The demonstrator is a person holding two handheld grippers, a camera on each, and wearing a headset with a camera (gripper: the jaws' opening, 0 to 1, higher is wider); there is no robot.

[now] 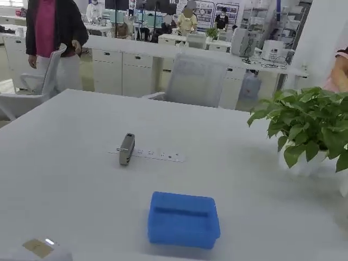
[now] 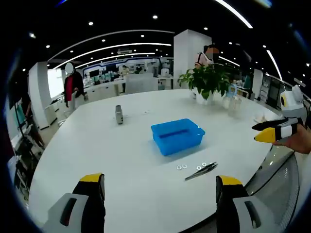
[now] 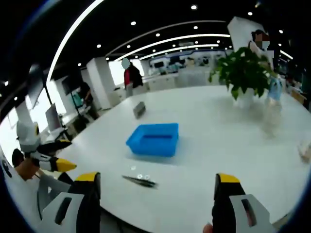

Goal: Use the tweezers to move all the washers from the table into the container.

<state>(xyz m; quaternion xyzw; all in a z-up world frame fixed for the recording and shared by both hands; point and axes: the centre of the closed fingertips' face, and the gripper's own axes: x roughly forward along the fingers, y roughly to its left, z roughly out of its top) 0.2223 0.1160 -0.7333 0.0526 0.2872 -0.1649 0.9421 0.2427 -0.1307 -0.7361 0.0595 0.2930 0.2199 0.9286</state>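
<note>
Left gripper [image 2: 160, 179] and right gripper [image 3: 155, 177] gape empty; washers [image 2: 192, 167] beside the tweezers [image 2: 200, 171], near the container [image 2: 177, 136], are too small to count.

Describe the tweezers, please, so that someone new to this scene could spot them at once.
On the large white table, find the blue container. Between it and the table's near edge lie a few small washers; the tweezers rest beside them, the only long, thin, dark metal piece among tiny rings.

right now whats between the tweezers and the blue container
A short row of small washers on the white table, close beside the tweezers and short of the blue container; the left gripper view shows it best.
</note>
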